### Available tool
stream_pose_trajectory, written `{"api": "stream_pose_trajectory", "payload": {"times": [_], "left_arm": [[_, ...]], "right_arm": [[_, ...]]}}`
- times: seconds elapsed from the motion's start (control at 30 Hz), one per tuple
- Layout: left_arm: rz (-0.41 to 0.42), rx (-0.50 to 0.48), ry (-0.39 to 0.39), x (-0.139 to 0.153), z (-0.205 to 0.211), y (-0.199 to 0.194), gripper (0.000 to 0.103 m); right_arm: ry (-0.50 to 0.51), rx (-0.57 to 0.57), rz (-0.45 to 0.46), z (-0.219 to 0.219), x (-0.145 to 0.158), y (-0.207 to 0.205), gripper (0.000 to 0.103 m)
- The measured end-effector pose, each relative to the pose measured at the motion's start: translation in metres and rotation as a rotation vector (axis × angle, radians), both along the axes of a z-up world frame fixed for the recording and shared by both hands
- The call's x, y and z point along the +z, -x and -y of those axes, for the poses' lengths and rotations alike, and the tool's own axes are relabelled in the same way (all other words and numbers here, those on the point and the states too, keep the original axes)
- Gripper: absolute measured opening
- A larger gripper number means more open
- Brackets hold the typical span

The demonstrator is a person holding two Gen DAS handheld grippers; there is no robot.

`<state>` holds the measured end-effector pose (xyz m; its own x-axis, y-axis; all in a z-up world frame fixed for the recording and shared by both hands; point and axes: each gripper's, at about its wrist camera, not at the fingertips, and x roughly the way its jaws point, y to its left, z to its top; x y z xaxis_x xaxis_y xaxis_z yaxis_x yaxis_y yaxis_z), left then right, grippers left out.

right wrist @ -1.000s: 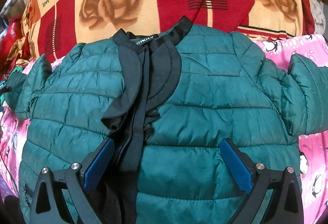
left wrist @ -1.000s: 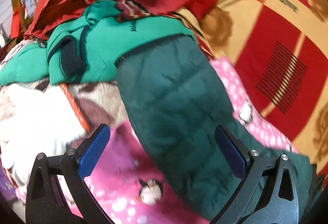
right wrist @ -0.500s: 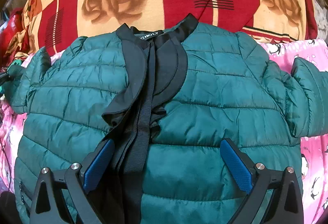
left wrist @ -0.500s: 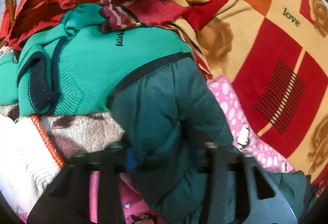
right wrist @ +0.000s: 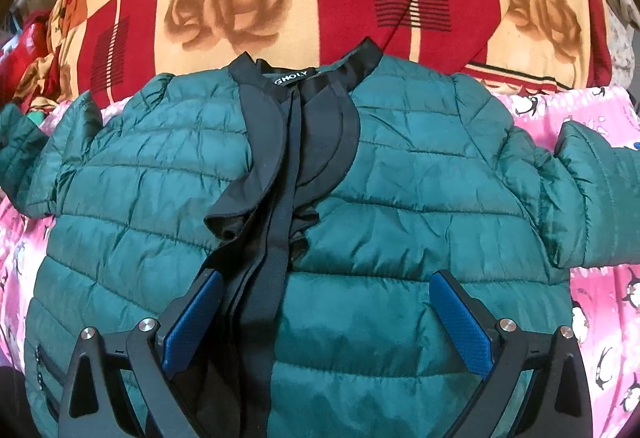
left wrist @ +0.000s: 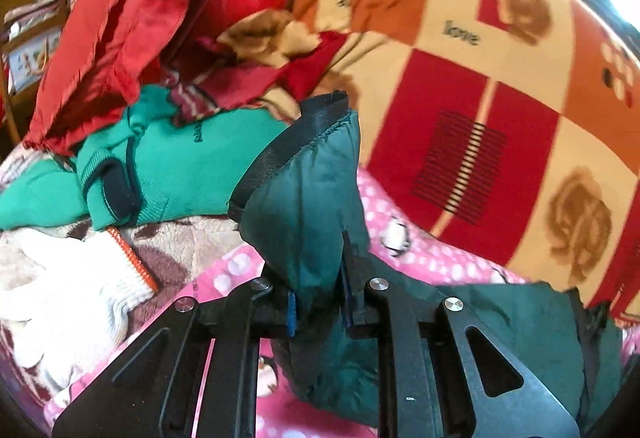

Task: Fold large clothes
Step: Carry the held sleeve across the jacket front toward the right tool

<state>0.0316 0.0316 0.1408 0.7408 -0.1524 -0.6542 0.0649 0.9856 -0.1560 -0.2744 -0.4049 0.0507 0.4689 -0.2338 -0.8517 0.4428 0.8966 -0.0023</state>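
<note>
At lower centre of the left view, left tool [left wrist: 320,300] is clamped on the jacket sleeve [left wrist: 308,197], cuff raised. Right tool [right wrist: 326,322] wide apart, gripping nothing, over the green jacket [right wrist: 400,165] spread across the pink sheet [right wrist: 600,302].

My left gripper [left wrist: 319,300] has its jaws drawn nearly together, blue pads pinching a fold of dark green fabric between them; the black linkage arms angle inward toward the tips. My right gripper [right wrist: 326,322] sits with jaws spread wide, blue pads [right wrist: 460,322] facing each other, nothing between them, hovering low over the cloth below.
</note>
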Motion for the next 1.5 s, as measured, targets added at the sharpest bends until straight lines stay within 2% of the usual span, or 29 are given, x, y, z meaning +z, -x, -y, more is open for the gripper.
{"api": "stream_pose_trajectory", "payload": {"times": [0.27, 0.53, 0.73, 0.9, 1.17, 1.5], "left_arm": [[-0.003, -0.069, -0.015, 0.017, 0.024, 0.035, 0.015], [-0.013, -0.098, -0.045, 0.022, 0.045, 0.059, 0.015], [-0.010, -0.131, -0.025, 0.029, 0.064, 0.077, 0.015], [0.006, -0.188, -0.030, 0.035, 0.095, 0.103, 0.015], [-0.008, -0.284, -0.041, 0.030, 0.144, 0.134, 0.015], [-0.028, -0.321, -0.069, 0.023, 0.172, 0.149, 0.015]], "right_arm": [[0.015, 0.007, 0.023, -0.005, 0.009, 0.013, 0.103], [0.033, -0.041, -0.001, 0.011, 0.004, 0.028, 0.103], [0.036, -0.062, 0.002, 0.016, 0.005, 0.042, 0.103], [0.020, -0.083, 0.015, 0.020, 0.006, 0.054, 0.103], [0.000, -0.103, 0.025, 0.023, 0.007, 0.069, 0.103], [-0.014, -0.123, 0.035, 0.030, 0.009, 0.083, 0.103]]}}
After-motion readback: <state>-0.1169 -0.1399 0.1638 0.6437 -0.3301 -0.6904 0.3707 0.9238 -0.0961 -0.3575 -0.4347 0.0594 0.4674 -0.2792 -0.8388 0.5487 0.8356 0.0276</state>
